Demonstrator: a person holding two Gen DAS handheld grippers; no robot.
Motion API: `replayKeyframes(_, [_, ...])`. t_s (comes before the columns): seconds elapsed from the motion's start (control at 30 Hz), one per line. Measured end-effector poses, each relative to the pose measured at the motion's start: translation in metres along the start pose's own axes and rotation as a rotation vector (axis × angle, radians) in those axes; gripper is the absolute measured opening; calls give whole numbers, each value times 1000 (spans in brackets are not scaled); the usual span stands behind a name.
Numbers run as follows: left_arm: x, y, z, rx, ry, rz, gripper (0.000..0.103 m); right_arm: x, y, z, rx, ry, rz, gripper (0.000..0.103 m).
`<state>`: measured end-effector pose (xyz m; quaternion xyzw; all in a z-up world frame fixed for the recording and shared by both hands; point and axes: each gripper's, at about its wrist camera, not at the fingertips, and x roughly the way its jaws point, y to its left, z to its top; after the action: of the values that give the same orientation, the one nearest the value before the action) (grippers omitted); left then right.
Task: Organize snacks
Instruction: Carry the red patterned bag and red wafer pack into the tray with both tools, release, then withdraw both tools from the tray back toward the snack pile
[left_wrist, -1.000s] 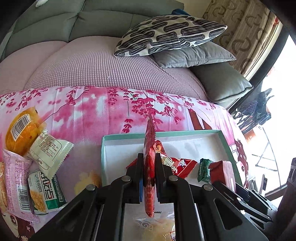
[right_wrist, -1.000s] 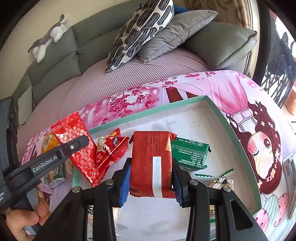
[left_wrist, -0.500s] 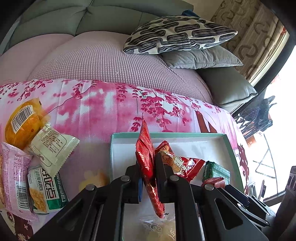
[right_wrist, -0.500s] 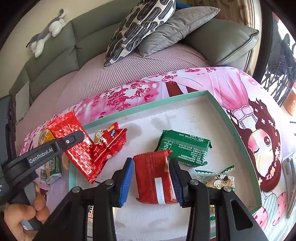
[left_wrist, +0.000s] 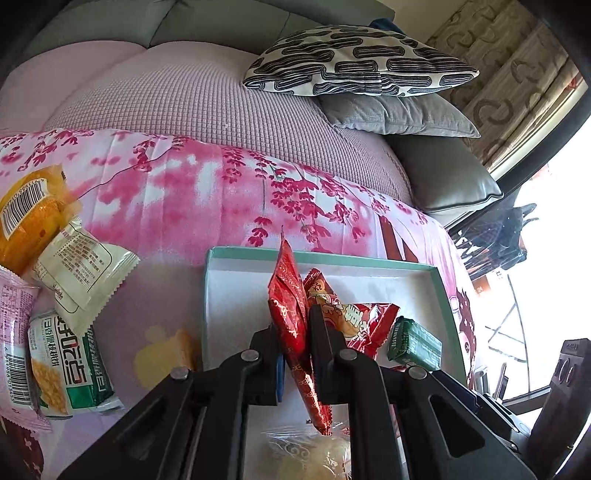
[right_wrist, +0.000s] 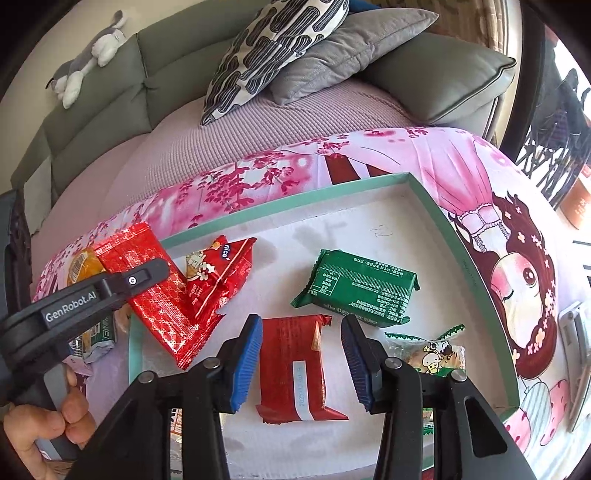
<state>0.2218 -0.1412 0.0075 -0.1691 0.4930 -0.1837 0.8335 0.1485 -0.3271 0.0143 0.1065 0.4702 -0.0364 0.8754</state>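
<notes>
In the right wrist view, at the far left edge, a hand (right_wrist: 44, 424) holds the left gripper (right_wrist: 147, 273), whose jaws are clamped narrow on a shiny red patterned packet (right_wrist: 166, 306). The packet hangs over the left rim of the teal-edged tray (right_wrist: 461, 240), its lower corner down inside, its long axis running from upper left to lower right in the frame. Just right of it, a red cartoon-printed pouch (right_wrist: 218, 277) lies in the tray, touching or overlapping the held packet.

At lower centre the right gripper (right_wrist: 301, 365) has its blue pads either side of a dark red bar packet (right_wrist: 291, 369) lying flat on the tray floor, long axis pointing away from the gripper along its fingers. The jaws are opening and a gap shows on both sides, so nothing is gripped.

Further right lie a green packet (right_wrist: 358, 288) and a small clear-wrapped candy (right_wrist: 432, 354).

The left gripper's packet is probably next to be set down, in the free floor left of the red bar
</notes>
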Motion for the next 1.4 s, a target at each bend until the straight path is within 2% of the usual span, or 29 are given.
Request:
replayKeyframes(0.07, [0, -2, 0, 13, 1, 9, 13, 0, 1, 0, -4, 1, -10, 52])
replayKeyframes(0.13, [1, -5, 1, 32, 7, 34, 14, 1, 1, 0, -7, 8, -16, 62])
replayKeyframes(0.23, [4, -7, 1, 47, 35, 97, 22, 4, 1, 0, -10, 20, -26, 64])
replayKeyframes(0.3, [5, -9, 1, 64, 46, 128, 37, 5, 0, 0, -9, 26, -35, 67])
replayKeyframes(0.5, [1, -12, 2, 87, 68, 202, 62, 7, -5, -1, 13, 39, -47, 72])
replayKeyframes(0.6, [1, -11, 2, 88, 88, 200, 65, 9, -7, -1, 21, 47, -59, 78])
replayKeyframes(0.77, [2, -15, 2, 93, 112, 211, 67, 8, -7, -1, 24, 50, -68, 79])
replayKeyframes(0.9, [-5, -19, 5, 111, 104, 233, 72, 6, -5, 0, 14, 45, -64, 79])
replayKeyframes(1.13, [-21, -25, 11, 125, 74, 212, 72, 2, -3, -1, -2, 36, -72, 79])
replayKeyframes(1.23, [-21, -24, 11, 126, 74, 230, 74, 2, -2, 0, -7, 36, -77, 80])
replayKeyframes(1.3, [-21, -23, 11, 130, 73, 254, 81, 3, -2, -1, -7, 36, -82, 83])
replayKeyframes(1.4, [-19, -20, 11, 145, 70, 285, 83, 4, -2, 0, -6, 36, -94, 83])
